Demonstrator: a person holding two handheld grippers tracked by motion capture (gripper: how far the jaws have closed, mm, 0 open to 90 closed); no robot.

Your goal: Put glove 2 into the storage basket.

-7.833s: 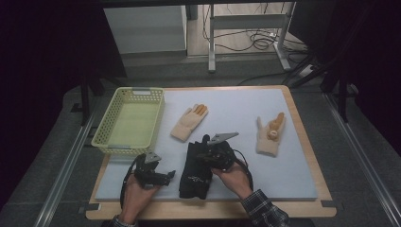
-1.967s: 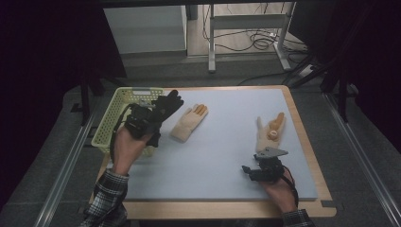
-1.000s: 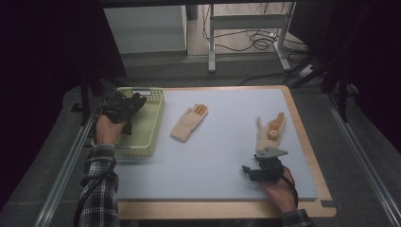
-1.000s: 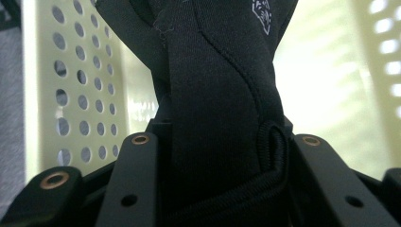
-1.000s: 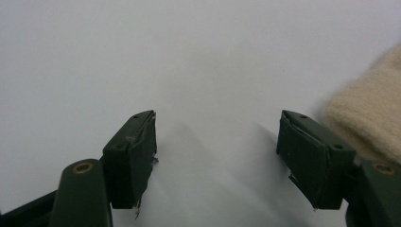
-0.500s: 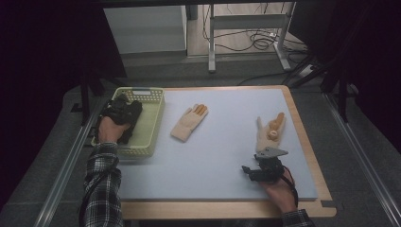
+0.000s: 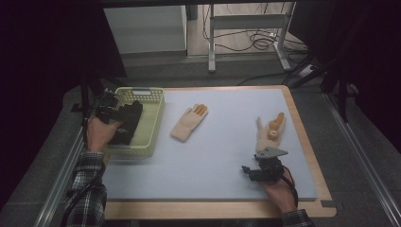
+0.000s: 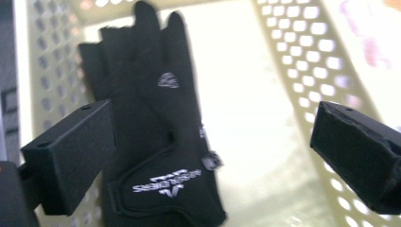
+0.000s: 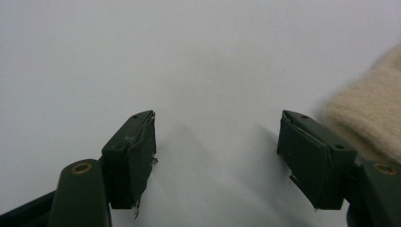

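A black glove [image 7: 126,125] with white lettering lies flat on the floor of the pale green basket [image 7: 152,124] at the table's left. My left gripper [image 7: 109,111] hovers over the basket's left rim. Its jaws have just been opening and now stand wide apart [image 8: 213,125], with the black glove [image 8: 161,142] lying loose below them and no pad pressing on it. My right gripper [image 7: 254,171] rests open near the front right on the blue mat [image 7: 217,156], with nothing between its jaws [image 9: 217,132]. A beige knitted glove [image 7: 270,132] lies just beyond it, its cuff [image 9: 371,118] beside the right jaw.
A second beige glove [image 7: 189,122] lies mid-table, right of the basket. The basket's perforated wall [image 8: 302,61] rises to the right of the black glove. The mat sits on a wooden tabletop [image 7: 302,137] with dark floor and metal rails around it.
The left gripper carried the black glove down into the basket, opened and let it go; the glove now lies on the basket floor. The right hand has not moved.
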